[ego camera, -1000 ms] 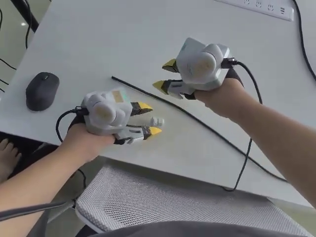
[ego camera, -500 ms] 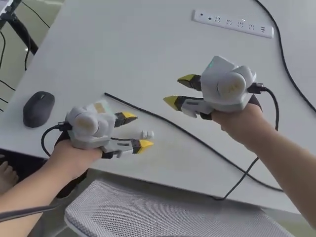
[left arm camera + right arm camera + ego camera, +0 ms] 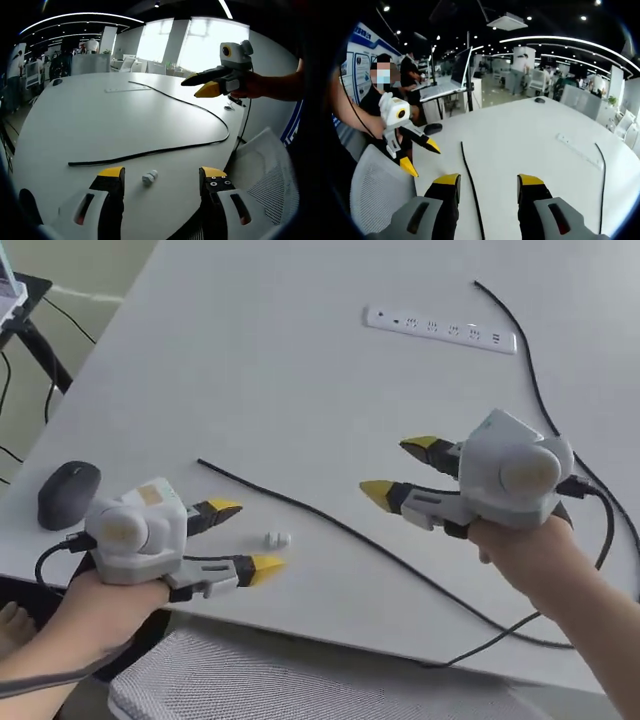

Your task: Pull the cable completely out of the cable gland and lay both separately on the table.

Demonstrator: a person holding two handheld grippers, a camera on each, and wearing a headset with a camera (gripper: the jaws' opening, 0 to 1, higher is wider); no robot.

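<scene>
The left gripper (image 3: pixel 162 172) has its yellow-tipped fingers (image 3: pixel 111 172) spread wide and released, gripping nothing. The cable gland (image 3: pixel 149 177) lies on the table (image 3: pixel 250 360) in the gap between them, just ahead of the tips and nearer the left-hand finger in the left gripper view, touching neither. It is a small, stubby white piece resting on its side.

Just beyond the gland, apart from it, the cable (image 3: pixel 165 147) crosses in front of both fingers. It is thin and black, and its free end lies out past the left-hand finger. From there it sweeps away in a long, loose curve across the tabletop.

The right gripper (image 3: pixel 395 466) is likewise spread open and empty, held over the table well apart from the gland. In the right gripper view the cable runs on the surface between its fingers, closer to the left-hand one.

Farther out from the fingers, a white power strip (image 3: pixel 440 328) lies across the table, a dark mouse (image 3: pixel 68 494) sits outside the left gripper, and a mesh chair (image 3: pixel 300 680) shows at the near edge.
</scene>
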